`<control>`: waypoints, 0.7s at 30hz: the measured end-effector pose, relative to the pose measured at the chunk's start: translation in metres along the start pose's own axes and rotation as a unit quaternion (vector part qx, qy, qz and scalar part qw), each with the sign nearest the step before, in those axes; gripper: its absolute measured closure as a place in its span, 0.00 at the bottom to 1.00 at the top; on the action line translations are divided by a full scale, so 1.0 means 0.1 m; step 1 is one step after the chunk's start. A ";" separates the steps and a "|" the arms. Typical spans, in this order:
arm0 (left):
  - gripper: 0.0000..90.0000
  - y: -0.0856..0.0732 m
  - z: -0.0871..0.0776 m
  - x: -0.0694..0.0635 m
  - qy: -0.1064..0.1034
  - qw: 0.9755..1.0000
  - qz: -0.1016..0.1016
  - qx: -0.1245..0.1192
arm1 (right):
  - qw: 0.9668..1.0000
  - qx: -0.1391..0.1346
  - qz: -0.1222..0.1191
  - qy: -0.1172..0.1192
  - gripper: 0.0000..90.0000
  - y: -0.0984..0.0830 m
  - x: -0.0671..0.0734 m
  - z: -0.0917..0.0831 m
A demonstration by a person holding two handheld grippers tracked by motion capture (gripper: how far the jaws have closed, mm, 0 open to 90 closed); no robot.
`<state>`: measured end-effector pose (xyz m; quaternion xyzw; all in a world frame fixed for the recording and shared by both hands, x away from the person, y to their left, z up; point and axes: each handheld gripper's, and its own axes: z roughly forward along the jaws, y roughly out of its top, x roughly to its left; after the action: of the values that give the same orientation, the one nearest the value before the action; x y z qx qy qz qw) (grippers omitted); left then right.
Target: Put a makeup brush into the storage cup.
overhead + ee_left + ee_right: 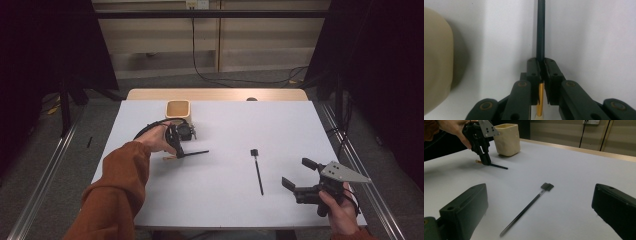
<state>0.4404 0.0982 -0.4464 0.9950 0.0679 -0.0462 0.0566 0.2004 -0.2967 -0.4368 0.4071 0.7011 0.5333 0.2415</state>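
Note:
My left gripper [177,149] points down at the white table [280,125], just in front of a cream cup [178,111]. Its jaws are shut on a thin dark pencil-like stick [540,30] with a gold band, which lies flat on the table and sticks out to the right [196,152]. From the right gripper view that left gripper [485,160] stands on the stick [499,166] beside the cup [507,138]. My right gripper [295,171] hovers open near the front right, holding nothing. A second black stick with a small square head [258,172] lies ahead of it [526,208].
The cup [436,65] stands close to the left of the left gripper's jaws. A wooden strip [215,94] borders the table's far edge. Dark curtains and metal rails flank the table, with cables on the floor behind it.

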 end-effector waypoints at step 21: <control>0.93 -0.03 -0.08 0.01 0.000 0.997 -0.058 -0.051 | 1.000 0.000 0.000 -0.002 0.00 0.00 0.00 0.00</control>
<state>0.4412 0.1024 -0.4387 0.9852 0.1275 -0.0461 0.1050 0.2001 -0.2970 -0.4368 0.4083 0.7006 0.5322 0.2431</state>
